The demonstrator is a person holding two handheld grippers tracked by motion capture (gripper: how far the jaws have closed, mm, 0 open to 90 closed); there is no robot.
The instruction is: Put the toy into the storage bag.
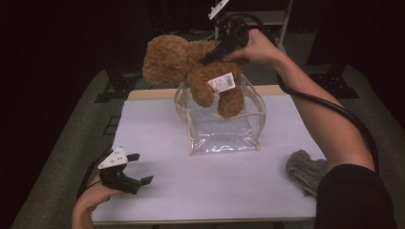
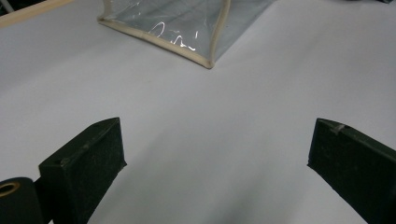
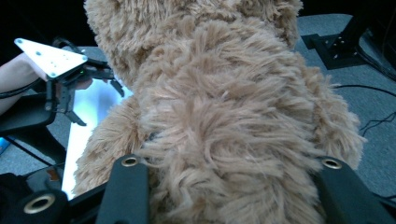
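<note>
White tabletop (image 1: 157, 138), dark room

surface: worktop (image 1: 157, 143), pale sheet cover, wood edge at far side | on it: clear bag (image 1: 222, 129), upright, mouth open, ahead of left hand-held gripper (image 1: 135, 168) | grey cloth (image 1: 305, 169), near edge, well off to that gripper's right

**Brown bear, clear bag, pale tabletop**

The teddy bear (image 1: 191, 67) is warm brown plush with a white barcoded tag (image 1: 222, 82). The bag (image 1: 222, 129) is clear plastic edged in cream. The tabletop (image 1: 157, 143) is pale lavender-white. A grey cloth (image 1: 303, 169) is mottled. Both claws are black.
</note>
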